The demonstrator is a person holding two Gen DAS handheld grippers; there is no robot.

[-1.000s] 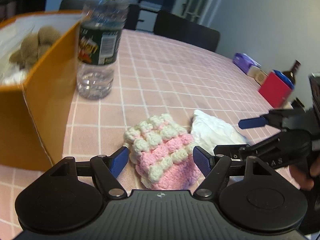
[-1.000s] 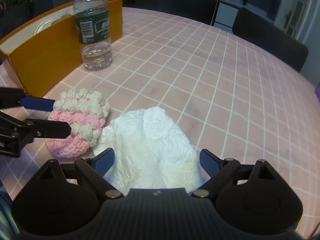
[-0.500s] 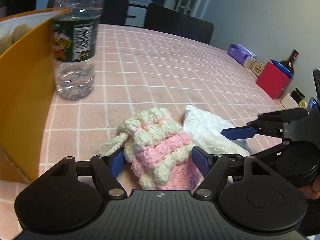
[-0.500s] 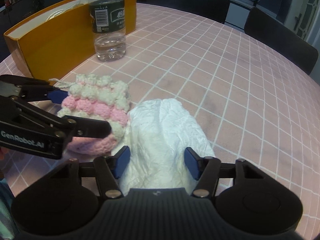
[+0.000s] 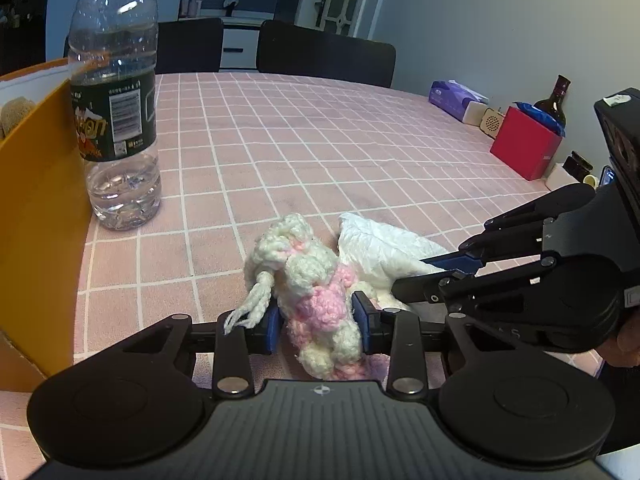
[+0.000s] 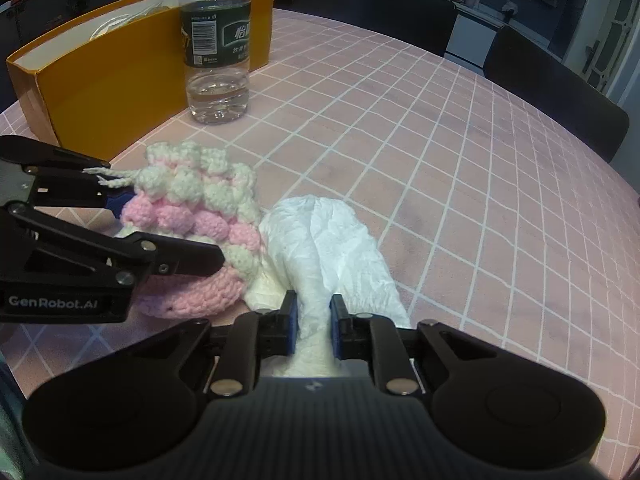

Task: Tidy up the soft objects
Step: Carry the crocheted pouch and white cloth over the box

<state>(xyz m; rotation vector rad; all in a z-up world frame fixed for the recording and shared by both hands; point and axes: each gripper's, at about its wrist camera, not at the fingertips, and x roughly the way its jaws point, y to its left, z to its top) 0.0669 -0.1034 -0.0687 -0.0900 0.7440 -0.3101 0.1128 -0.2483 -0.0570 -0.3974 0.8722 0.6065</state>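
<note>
- Left wrist view: left gripper (image 5: 318,330) closing, pads squeezing crochet pouch (image 5: 308,292) on table (image 5: 320,140).
- Right gripper (image 6: 313,330) closing, pinching white cloth (image 6: 332,248) beside it.
- Remaining: both into orange box (image 6: 116,76).

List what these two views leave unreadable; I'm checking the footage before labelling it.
- Box contents: left view, its orange wall hides all but a brown lump.
- Bottle cap: cut off by both top edges.
- Cloth near end: right view, under the gripper body.
</note>
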